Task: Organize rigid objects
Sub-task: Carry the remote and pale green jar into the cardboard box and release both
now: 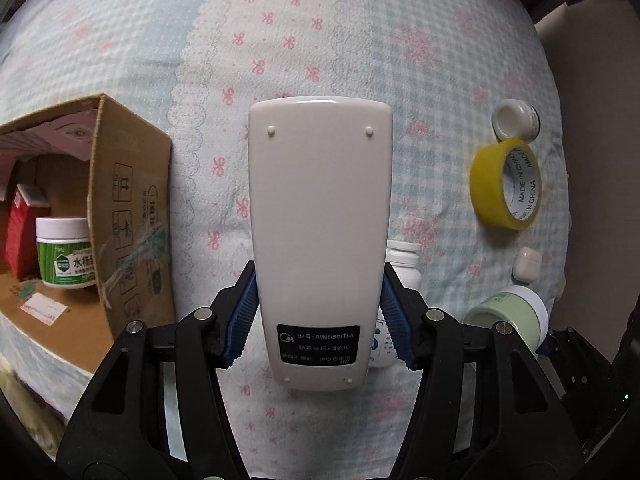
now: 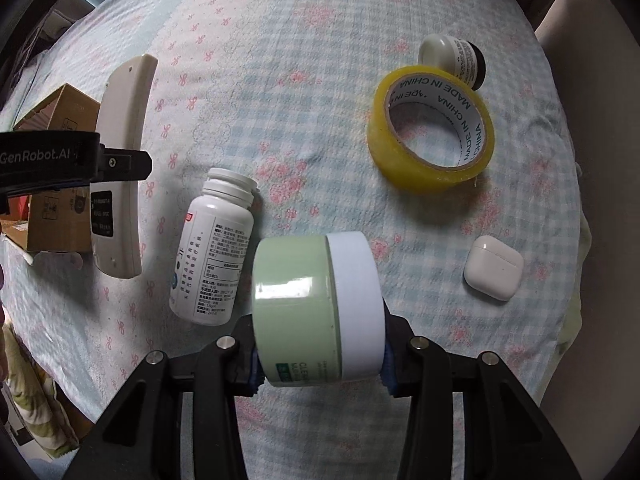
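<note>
Bedspread [image 1: 320,40] ahead free; carton [image 1: 132,208] blocks left.

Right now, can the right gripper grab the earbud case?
Probably not: the right gripper is already shut on the green jar. The earbud case lies uncovered on the bedspread, but the jar must go first.

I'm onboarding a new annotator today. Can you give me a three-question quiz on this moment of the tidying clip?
1. True or false: the left gripper holds the remote control with its back label facing the camera.
2. What do the right gripper jaws clamp? A) yellow tape roll B) green jar C) earbud case
3. Which items already sit inside the cardboard box?

Key: 1 true. 2 B, the green jar. 3 A white-lidded tub with a green label and a red box.
</note>
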